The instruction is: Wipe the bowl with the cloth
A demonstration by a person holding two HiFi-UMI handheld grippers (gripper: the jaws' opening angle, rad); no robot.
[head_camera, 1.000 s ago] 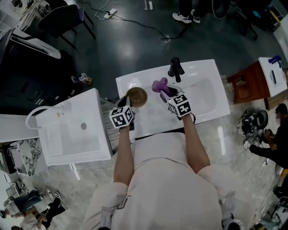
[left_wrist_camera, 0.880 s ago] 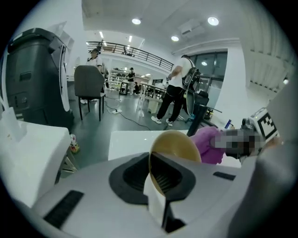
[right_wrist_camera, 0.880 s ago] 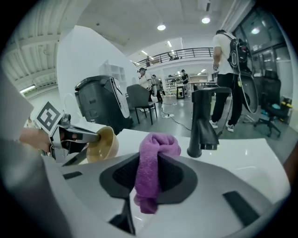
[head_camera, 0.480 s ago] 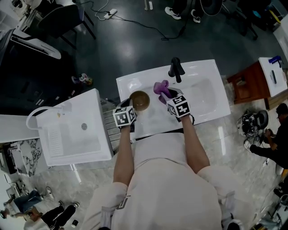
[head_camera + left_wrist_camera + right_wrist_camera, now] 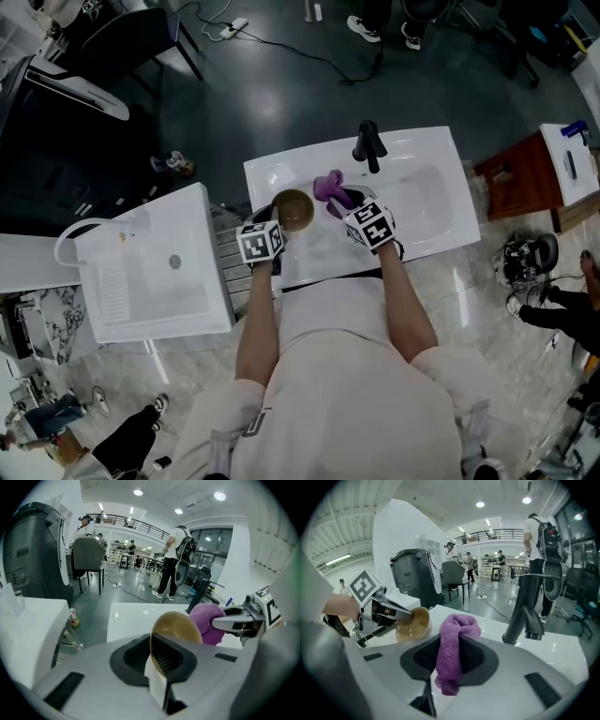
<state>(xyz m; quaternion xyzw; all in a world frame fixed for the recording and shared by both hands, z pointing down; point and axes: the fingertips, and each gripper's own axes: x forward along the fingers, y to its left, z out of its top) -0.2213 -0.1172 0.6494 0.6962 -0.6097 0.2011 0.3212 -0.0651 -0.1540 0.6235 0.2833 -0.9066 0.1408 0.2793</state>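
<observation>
Left tongs (image 5: 157,660) are clenched on the rim of the brown bowl (image 5: 180,625). Right tongs (image 5: 449,667) grasp the purple cloth (image 5: 454,634), just beside the bowl, above the white counter (image 5: 431,159).

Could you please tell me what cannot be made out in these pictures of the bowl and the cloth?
- Whether the cloth touches the bowl: too small in the head view; hidden behind the bowl in the left gripper view.
- Any dirt inside the bowl: too small in both the head view and the right gripper view.
- The faucet's base: behind the cloth in the left gripper view.
</observation>
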